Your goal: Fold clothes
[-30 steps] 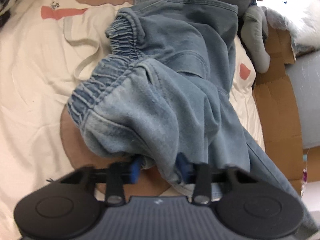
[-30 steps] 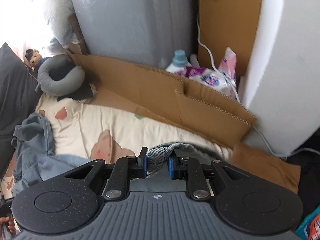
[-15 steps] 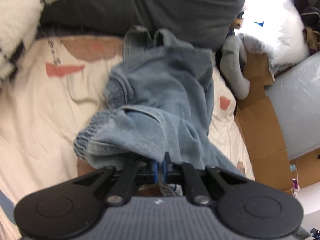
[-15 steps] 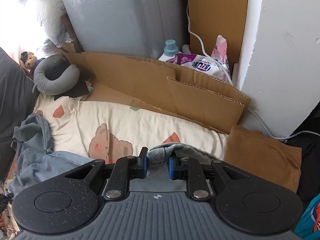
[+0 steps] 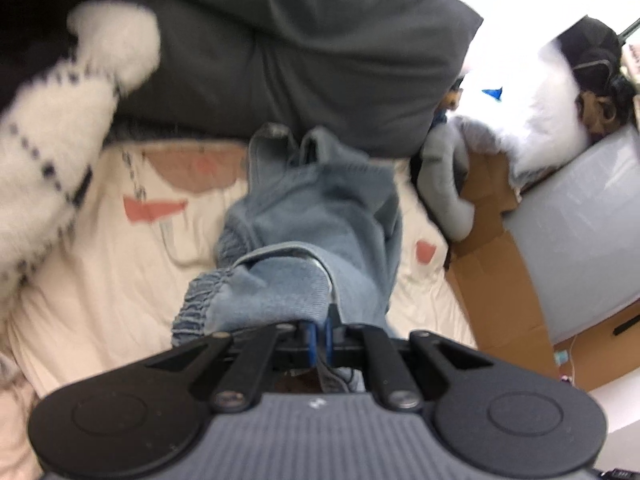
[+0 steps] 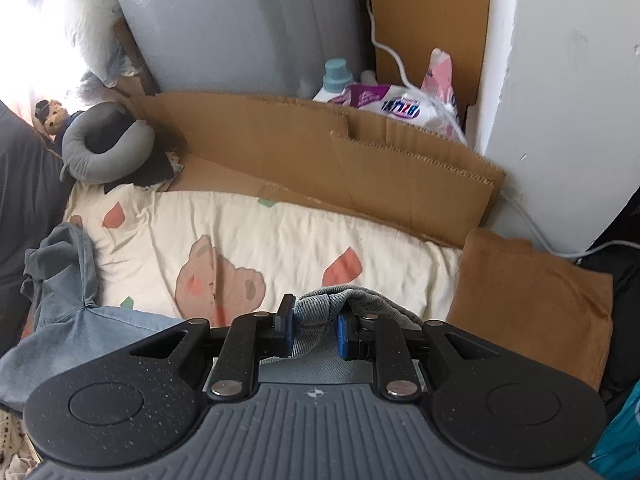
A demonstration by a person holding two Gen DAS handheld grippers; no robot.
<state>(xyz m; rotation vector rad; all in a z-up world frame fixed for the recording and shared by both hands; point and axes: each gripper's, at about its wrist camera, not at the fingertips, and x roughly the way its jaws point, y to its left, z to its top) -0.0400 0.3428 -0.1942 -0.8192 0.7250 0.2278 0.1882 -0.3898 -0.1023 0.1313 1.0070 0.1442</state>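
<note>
The left gripper [image 5: 320, 334] is pressed together on the elasticated waistband of the faded blue denim trousers [image 5: 316, 232], mid-frame over the cream printed bedsheet [image 5: 100, 272]. The right gripper [image 6: 314, 330] pinches another bunch. Judged best: keep both pinches firm, pull the waistband taut and level.

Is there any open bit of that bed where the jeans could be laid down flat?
Yes: the cream sheet lies bare between the cardboard and the right gripper. It is crowded left, where the jeans heap by the neck pillow, and right, where a brown cloth lies.
</note>
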